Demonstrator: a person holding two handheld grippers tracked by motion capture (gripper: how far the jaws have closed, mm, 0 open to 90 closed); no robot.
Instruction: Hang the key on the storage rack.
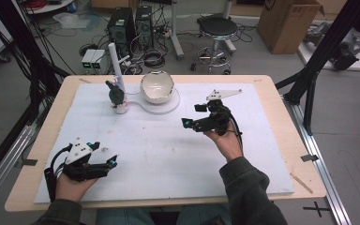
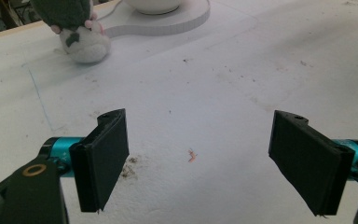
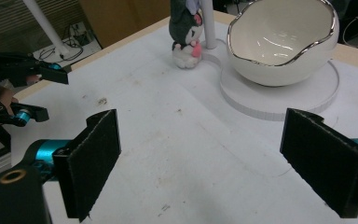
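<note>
White tabletop (image 1: pixel 168 154) bears a dark-and-white plush toy (image 1: pixel 116 95); both hand-held grippers gape, empty.

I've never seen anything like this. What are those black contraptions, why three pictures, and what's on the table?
A person at a table holds a hand-operated two-jaw gripper in each hand: the left gripper and the right gripper. Both are open and hold nothing. The high view comes from a fixed camera above. The other two come from cameras riding on each gripper, looking along its black jaws. On the white mat stand a small plush toy beside a white pole, and an egg-shaped white bowl on a round white base.
</note>
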